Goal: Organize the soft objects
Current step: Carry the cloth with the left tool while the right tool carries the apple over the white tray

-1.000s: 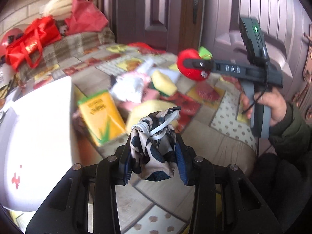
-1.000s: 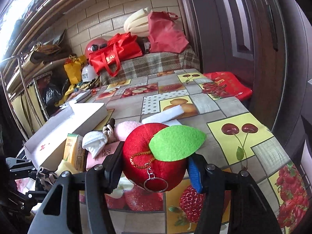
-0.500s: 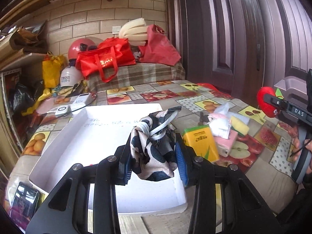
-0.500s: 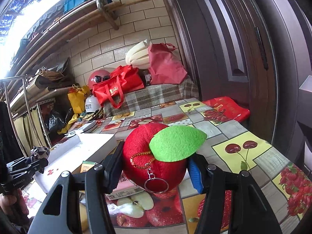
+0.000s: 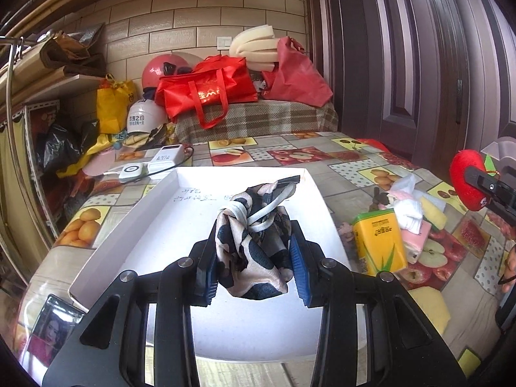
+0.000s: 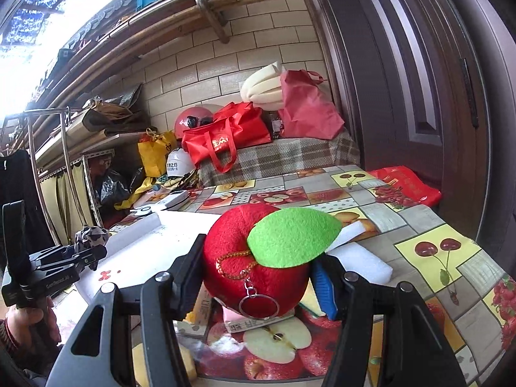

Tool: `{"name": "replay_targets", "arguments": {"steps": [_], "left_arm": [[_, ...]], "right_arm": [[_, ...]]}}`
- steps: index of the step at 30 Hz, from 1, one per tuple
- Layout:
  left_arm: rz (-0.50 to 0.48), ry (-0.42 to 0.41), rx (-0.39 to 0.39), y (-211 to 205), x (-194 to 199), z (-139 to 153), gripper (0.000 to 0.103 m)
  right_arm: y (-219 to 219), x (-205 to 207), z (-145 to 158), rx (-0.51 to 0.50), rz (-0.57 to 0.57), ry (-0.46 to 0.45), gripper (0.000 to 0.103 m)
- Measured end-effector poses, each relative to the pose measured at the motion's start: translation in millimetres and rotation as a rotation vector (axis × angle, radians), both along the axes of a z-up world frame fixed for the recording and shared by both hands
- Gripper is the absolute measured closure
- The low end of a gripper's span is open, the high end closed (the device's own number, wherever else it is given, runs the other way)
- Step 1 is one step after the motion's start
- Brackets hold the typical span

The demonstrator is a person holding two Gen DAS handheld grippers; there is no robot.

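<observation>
The left gripper point(image 5: 254, 258) points forward and slightly downward over a white tray point(image 5: 154, 206) on a table covered in a fruit-print cloth point(image 5: 354, 164). Its jaws are clamped on a knotted black-and-cream patterned scarf point(image 5: 253, 242), which bulges out above and below the blue pads point(image 5: 296, 258) and hangs over the tray's white floor, clear of it. From the right wrist view the same gripper point(image 6: 93, 251) appears at the left edge, reaching in level over the tray's near corner, with the person's left hand point(image 6: 29, 319) wrapped round its grip below.

The right gripper point(image 6: 258, 277) is held nearly level above the table to the right of the tray. Its jaws stand partway apart and are closed on a red plush apple point(image 6: 254, 271) with a green felt leaf point(image 6: 290, 238) and a metal ring dangling from a short chain. The apple fills the gap between the two fingers and is lifted off the cloth. In the left wrist view that apple point(image 5: 467, 177) shows at the far right edge, well apart from the scarf.

Between the two grippers, a loose pile remains on the cloth beside the tray: a yellow drink carton point(image 5: 380, 242), white socks point(image 5: 409, 213), a pink soft item point(image 5: 416, 238) and a yellow sponge point(image 5: 433, 211). A white foam block point(image 6: 358, 261) lies just behind the apple.
</observation>
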State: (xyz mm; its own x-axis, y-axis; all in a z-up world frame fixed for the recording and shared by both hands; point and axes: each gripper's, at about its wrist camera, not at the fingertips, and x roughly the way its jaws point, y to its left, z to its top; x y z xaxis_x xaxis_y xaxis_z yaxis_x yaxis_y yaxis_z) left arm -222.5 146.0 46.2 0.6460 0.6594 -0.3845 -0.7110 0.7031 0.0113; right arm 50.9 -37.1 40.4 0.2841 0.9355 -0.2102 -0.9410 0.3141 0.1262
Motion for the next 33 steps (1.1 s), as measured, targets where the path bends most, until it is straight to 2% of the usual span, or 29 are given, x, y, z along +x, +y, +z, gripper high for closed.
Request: {"name": "replay_targets", "arguments": {"steps": [8,12,18,25,33], "left_arm": [[0.048,0.007,-0.002,27.6,-12.2,-4.0,0.066],[0.062,-0.002,-0.037,42.5,-15.2,-5.5,0.066],[0.089,0.017,-0.014,55.7,-12.5,-4.8,0.065],[0.126,0.007,-0.046,79.7,-10.5,-7.5,0.065],[0.122,0.004,-0.097,92.6,-8.6,-9.0,0.065]], "right_arm": [[29.6,-40.7,-0.3,-0.043,0.120,-0.068,0.043],[45.5,-59.8,-3.6,-0.074,0.194,-0.058,0.043],[68.6,-91.3,-7.2,-0.114,0.276,-0.059,0.043],[96.0,-121.5,-13.2,-0.170,0.328,-0.073,0.043],[131.0,-120.8,-21.8,-0.220,0.291,-0.028,0.043]]}}
